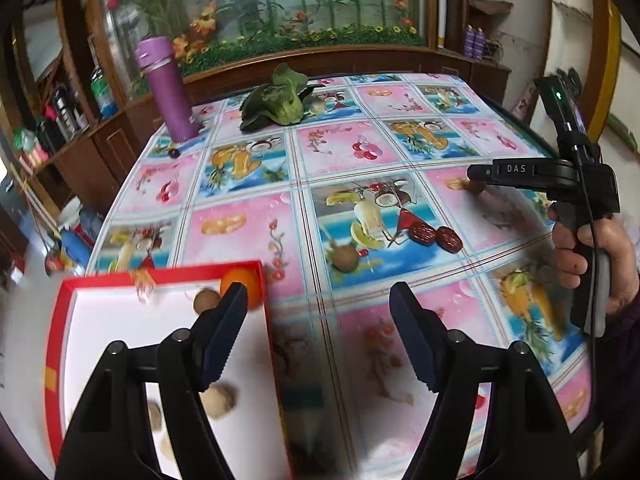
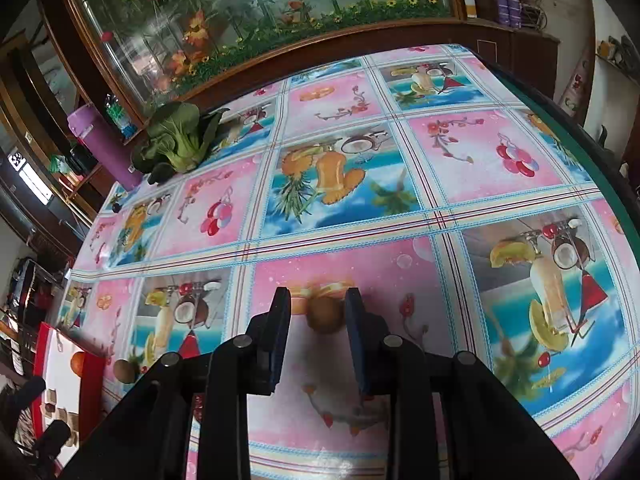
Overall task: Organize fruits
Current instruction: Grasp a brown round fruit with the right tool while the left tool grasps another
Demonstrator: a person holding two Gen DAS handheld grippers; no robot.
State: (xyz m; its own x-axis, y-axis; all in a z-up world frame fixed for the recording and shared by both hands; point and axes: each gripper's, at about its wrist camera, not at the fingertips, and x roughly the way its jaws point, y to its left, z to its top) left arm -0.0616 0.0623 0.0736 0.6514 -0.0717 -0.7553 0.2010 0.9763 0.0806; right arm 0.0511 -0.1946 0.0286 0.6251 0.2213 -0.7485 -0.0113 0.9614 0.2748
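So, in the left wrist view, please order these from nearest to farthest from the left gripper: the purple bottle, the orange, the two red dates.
1. Orange: in the red box, just behind the left gripper finger.
2. Red dates: mid-table, ahead and right.
3. Purple bottle: far left corner.

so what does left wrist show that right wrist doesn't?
Left wrist only: the open left hand-held gripper above the red box's edge, two red dates on the cloth, walnuts in the box, and the hand holding the right unit.

Right wrist only: the right hand-held gripper with a brown round fruit between its fingers; contact is unclear.

Both: the red box with an orange in it, a kiwi-like fruit on the cloth, the leafy greens, the purple bottle.
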